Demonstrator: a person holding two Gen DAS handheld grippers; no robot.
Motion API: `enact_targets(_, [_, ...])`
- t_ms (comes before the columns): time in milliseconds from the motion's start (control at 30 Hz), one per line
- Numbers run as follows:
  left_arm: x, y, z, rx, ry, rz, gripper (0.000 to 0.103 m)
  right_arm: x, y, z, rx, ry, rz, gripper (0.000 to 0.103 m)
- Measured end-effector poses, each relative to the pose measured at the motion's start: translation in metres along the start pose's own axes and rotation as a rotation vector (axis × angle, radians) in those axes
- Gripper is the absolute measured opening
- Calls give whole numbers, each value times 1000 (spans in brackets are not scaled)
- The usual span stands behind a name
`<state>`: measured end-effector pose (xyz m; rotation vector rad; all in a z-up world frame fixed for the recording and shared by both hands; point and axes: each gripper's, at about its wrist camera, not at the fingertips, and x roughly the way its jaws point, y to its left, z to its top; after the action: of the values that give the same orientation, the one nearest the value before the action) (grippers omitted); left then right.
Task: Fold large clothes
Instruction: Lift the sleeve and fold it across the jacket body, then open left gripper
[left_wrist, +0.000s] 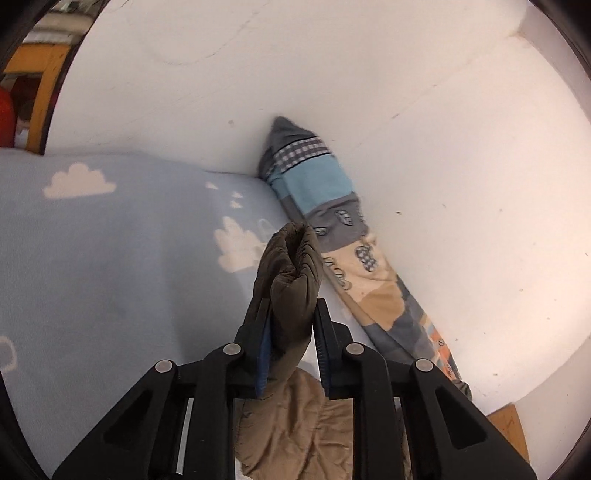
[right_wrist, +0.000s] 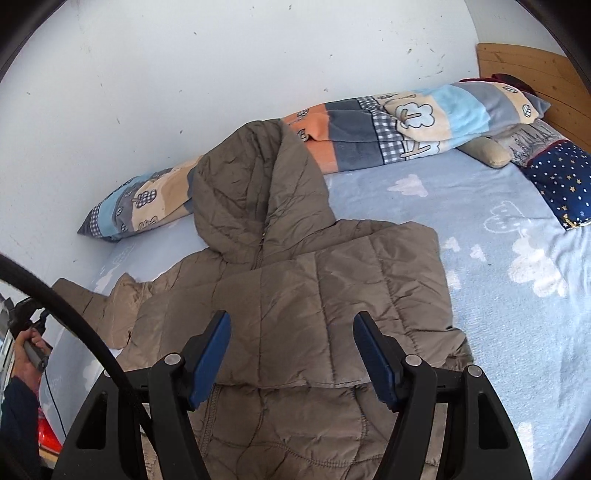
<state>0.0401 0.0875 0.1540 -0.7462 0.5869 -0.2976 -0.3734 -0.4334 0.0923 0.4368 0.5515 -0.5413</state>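
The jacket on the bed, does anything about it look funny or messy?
A bit lopsided. One sleeve is folded flat across the brown jacket, but the other sleeve still sticks out sideways, its cuff pinched in the left tool. The hood lies crumpled against the rolled blanket.

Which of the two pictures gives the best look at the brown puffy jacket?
The right wrist view: the jacket lies spread on the bed, hood and folded sleeve visible, beneath the open right gripper. The left wrist view shows only a bunched cuff clamped in the left gripper.
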Motion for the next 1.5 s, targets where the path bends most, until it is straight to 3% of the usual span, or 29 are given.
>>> enact_targets(167, [-44, -86, -13, 113, -18, -101, 20, -9, -22, 10, 62, -40, -61, 73])
enact_targets(367, [-78, -187, -38, 234, 17, -232, 20, -27, -50, 20, 138, -83, -68, 73])
enact_targets(600, [-107, -299, -113, 385, 126, -371, 20, -61, -80, 32, 218, -161, -61, 73])
enact_targets(767, [-112, -359, -185, 480, 212, -417, 20, -81, -100, 37, 264, -198, -53, 73])
enact_targets(1133, [-74, -395, -357, 581, 429, -391, 20, -123, -129, 45, 291, -291, -83, 73])
enact_targets(1333, [-26, -377, -458, 635, 555, -305, 20, -126, -139, 45, 323, -284, -79, 73])
enact_targets(1500, [7, -347, -517, 667, 650, -231, 20, -128, -139, 47, 323, -289, -70, 73])
